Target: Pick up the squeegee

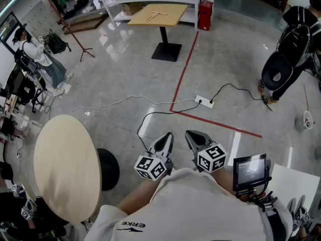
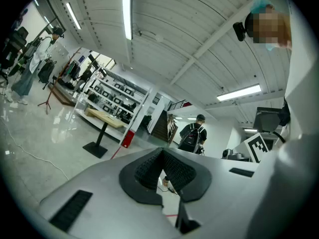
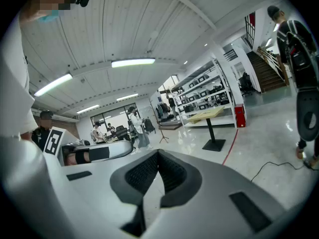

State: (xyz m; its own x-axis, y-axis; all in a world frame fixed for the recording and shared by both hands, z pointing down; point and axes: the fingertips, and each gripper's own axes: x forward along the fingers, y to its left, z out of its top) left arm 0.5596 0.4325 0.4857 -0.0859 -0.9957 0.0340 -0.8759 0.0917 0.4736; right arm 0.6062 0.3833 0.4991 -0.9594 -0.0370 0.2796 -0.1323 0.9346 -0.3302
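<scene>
1. The left gripper [image 1: 165, 138] is held close to the person's chest. It points out over the floor [image 1: 125, 74]. Its jaws are pressed together and there is nothing between them.
2. The right gripper [image 1: 193, 137] is just beside it and tips down a little. Its jaws are together too, and it holds nothing.
3. In both gripper views you see only the room past the jaw tips. There are shelves, lights and people far off. Nothing is close to the jaws.
4. Where is the squeegee? A thin T-shaped thing [image 1: 155, 15] lies on the square table [image 1: 173, 15] at the far side of the room. It may be the squeegee, but it is too small to be sure.
5. That table is well apart from both grippers. A wide bit of floor, a red line [image 1: 183, 74] and a white power strip [image 1: 204, 101] with its cable lie between.
6. The round table [image 1: 65, 169] near the person's left side looks bare where it shows.
7. So I think no part of the job is done yet. Nothing is picked up and nothing is touched.
8. What is left, I think: go over to the square table, open one gripper, put its jaws around the handle, close them, and lift.
</scene>
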